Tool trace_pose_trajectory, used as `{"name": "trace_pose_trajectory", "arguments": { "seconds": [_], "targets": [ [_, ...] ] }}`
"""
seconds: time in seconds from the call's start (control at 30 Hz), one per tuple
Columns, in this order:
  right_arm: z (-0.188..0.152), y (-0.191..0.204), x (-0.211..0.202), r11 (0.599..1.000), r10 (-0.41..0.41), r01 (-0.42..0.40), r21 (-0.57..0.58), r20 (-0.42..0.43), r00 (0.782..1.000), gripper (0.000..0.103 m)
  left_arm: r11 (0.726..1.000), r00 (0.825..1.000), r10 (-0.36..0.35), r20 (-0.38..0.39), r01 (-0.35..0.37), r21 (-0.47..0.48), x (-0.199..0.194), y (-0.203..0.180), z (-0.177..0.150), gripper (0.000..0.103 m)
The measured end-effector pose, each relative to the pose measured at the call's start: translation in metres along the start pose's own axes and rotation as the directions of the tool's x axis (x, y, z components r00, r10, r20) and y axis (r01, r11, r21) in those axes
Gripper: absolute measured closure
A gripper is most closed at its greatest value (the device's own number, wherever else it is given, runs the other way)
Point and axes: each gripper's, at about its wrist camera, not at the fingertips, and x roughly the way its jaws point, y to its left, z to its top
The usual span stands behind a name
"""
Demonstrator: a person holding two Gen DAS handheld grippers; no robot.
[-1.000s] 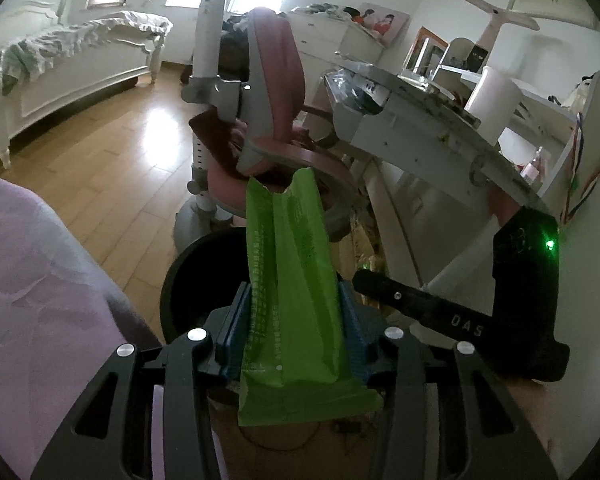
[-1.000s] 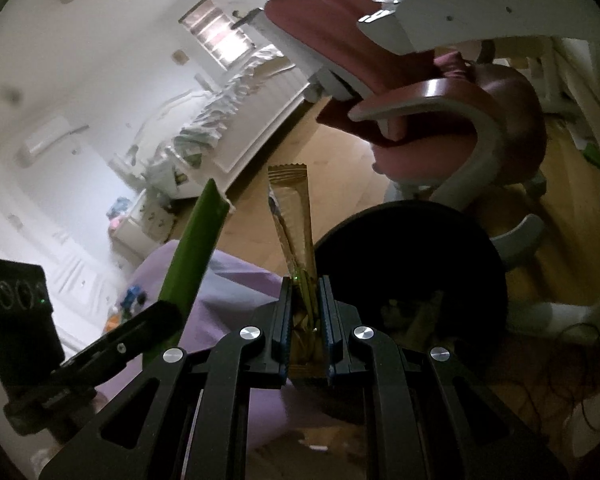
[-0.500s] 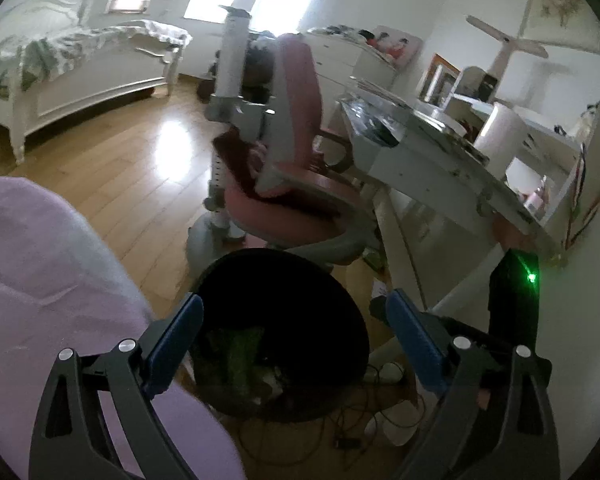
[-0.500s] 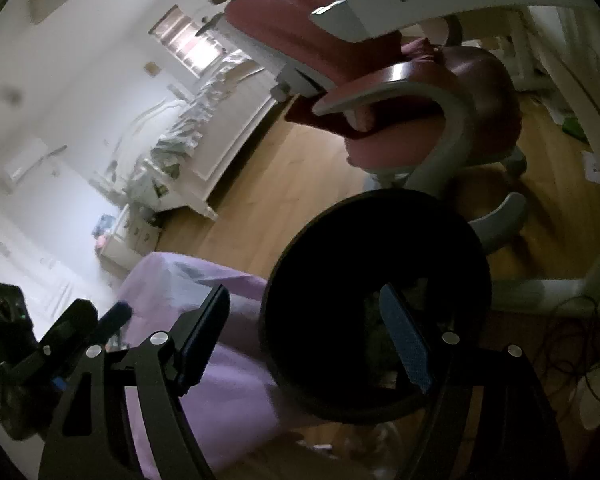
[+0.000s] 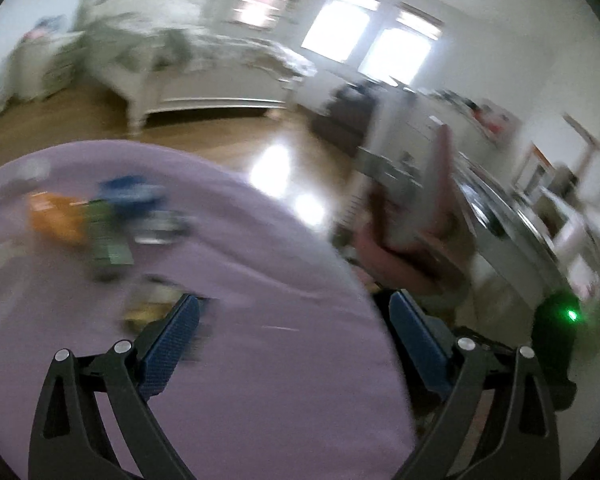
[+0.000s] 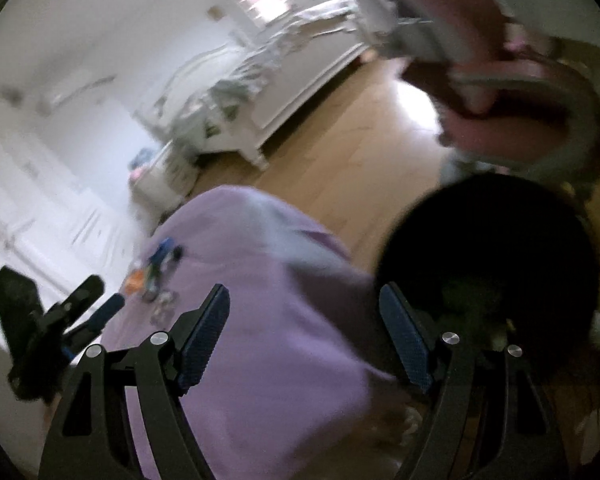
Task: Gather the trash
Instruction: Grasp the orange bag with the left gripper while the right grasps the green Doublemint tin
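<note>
**Between empty jaws, litter ahead-left and the bin off right**

Between the blue pads of the left gripper [image 5: 294, 344] nothing is held; its jaws are opening and stand wide over the purple cover [image 5: 260, 320]. The right gripper [image 6: 304, 338] is likewise spread wide and empty, over the same cover's edge.

Ahead and to the left of the left gripper, a blurred cluster of litter [image 5: 100, 216] is seen on the cover: an orange piece, a blue one, a greenish one, something silvery. A further yellowish scrap [image 5: 152, 308] lies just beside the left pad. The blur leaves no long axis to be read off any piece. From the right wrist view the same cluster [image 6: 156, 276] is seen well off to the left, with the left gripper [image 6: 72, 312] between it and the camera; the left hand is judged the nearer, and the coming reach is judged to be its own.

Just to the right of the right gripper the black bin [image 6: 492, 264] is seen on the wooden floor [image 6: 340, 152], beside the cover's edge. Greenish scraps [image 6: 468, 296] are dimly made out inside it; the rest of its contents cannot be told.
</note>
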Motion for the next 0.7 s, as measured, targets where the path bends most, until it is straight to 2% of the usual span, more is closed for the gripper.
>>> {"name": "trace_pose_trajectory", "arguments": {
  "seconds": [0.1, 0.17, 0.3, 0.4, 0.47, 0.6, 0.67, 0.7],
  "targets": [
    [0.004, 0.042, 0.024, 0.996, 0.044, -0.047, -0.075, -0.036, 0.998, 0.026, 0.989, 0.997, 0.069, 0.034, -0.064, -0.134, -0.018, 0.063, 0.01, 0.008],
    [0.007, 0.069, 0.039, 0.99, 0.072, -0.079, -0.119, -0.063, 0.995, 0.026, 0.978, 0.996, 0.086, 0.032, -0.078, -0.192, -0.022, 0.094, 0.017, 0.008],
    [0.007, 0.137, 0.079, 0.961, 0.125, -0.15, -0.233, -0.118, 0.985, 0.026, 0.961, 0.993, 0.116, -0.005, -0.114, -0.251, -0.014, 0.147, 0.028, 0.01],
    [0.003, 0.179, 0.114, 0.935, 0.138, -0.185, -0.302, -0.17, 0.976, 0.026, 0.957, 0.991, 0.127, -0.033, -0.131, -0.259, -0.002, 0.167, 0.037, 0.018],
    [0.0, 0.2, 0.136, 0.921, 0.144, -0.207, -0.331, -0.205, 0.968, 0.031, 0.955, 0.99, 0.129, -0.059, -0.14, -0.261, 0.007, 0.181, 0.043, 0.025],
    [-0.007, 0.236, 0.181, 0.895, 0.12, -0.221, -0.389, -0.266, 0.956, 0.035, 0.959, 0.991, 0.122, -0.056, -0.132, -0.252, 0.022, 0.194, 0.055, 0.025],
    [-0.01, 0.246, 0.197, 0.884, 0.083, -0.196, -0.425, -0.271, 0.959, 0.036, 0.961, 0.99, 0.127, -0.056, -0.137, -0.24, 0.028, 0.197, 0.062, 0.027],
    [-0.011, 0.251, 0.202, 0.879, 0.072, -0.189, -0.438, -0.271, 0.96, 0.036, 0.963, 0.99, 0.131, -0.06, -0.141, -0.228, 0.032, 0.196, 0.064, 0.036]
  ]
}}
